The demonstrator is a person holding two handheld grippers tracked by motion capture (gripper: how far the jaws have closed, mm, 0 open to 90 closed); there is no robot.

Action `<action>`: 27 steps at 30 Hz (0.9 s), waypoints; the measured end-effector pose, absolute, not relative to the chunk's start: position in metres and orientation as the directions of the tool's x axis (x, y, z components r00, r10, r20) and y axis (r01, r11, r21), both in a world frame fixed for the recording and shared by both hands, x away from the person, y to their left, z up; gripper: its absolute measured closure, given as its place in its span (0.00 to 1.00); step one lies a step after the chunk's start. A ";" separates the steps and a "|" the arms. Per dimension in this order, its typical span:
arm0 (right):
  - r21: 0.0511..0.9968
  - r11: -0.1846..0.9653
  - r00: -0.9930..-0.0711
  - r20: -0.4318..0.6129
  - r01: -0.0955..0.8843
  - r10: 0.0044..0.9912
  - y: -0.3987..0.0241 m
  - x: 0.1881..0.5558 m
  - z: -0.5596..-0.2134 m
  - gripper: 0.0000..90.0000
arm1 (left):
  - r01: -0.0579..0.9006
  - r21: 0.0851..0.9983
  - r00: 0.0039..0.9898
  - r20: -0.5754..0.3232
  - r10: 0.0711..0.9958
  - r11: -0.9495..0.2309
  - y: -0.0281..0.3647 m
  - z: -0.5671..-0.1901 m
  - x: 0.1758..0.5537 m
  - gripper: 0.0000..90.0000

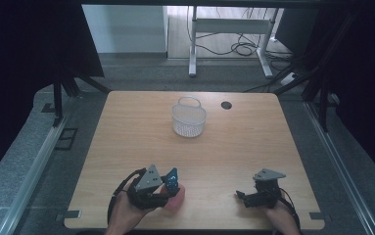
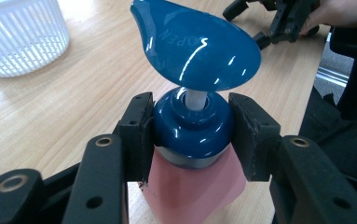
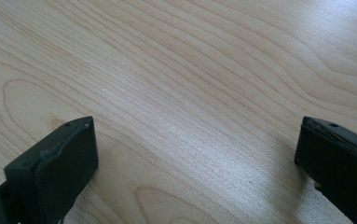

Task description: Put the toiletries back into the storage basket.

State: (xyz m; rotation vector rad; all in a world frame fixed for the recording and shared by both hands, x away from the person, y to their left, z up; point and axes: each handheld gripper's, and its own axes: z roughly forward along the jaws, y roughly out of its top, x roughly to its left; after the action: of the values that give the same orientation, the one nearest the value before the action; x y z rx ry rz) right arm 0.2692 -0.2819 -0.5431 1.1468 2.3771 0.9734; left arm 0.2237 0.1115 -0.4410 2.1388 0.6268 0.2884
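The left gripper (image 2: 192, 135) clamps the pump bottle (image 2: 192, 186), its base cut off. The right gripper (image 3: 197, 158) gapes over bare table (image 3: 190, 70); the basket (image 1: 189, 119) stands well apart.

We see a white mesh basket (image 1: 189, 117) standing upright on the far middle of the wooden desk (image 1: 126, 127), with a round cable hole (image 1: 226, 105) just to its right.

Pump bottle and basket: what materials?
Pump bottle: pink body looks matte plastic; blue pump head glossy moulded plastic, sharp highlights and raised lettering. Basket: white plastic, likely, with an open slotted wall. Table: wood-grain, perhaps laminate.
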 end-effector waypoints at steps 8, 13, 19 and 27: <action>0.701 0.444 -0.623 0.002 0.559 0.782 -0.282 0.269 -0.543 0.00 | 0.329 0.804 0.835 -0.003 0.550 -0.495 0.113 -0.434 0.229 0.58; 0.700 0.445 -0.624 0.000 0.558 0.782 -0.282 0.269 -0.543 0.00 | 0.334 0.806 0.831 -0.007 0.556 -0.489 0.114 -0.429 0.234 0.58; 0.700 0.445 -0.624 0.001 0.558 0.782 -0.282 0.269 -0.543 0.00 | 0.335 0.810 0.826 -0.007 0.564 -0.481 0.114 -0.423 0.241 0.58; 0.700 0.444 -0.623 0.002 0.559 0.782 -0.282 0.269 -0.543 0.00 | 0.346 0.812 0.813 -0.009 0.583 -0.470 0.114 -0.417 0.252 0.58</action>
State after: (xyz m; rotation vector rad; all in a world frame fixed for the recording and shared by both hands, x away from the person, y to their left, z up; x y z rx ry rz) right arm 0.2692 -0.2819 -0.5431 1.1472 2.3775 0.9729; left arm 0.2518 0.1143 -0.4175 2.1062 0.6828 0.3381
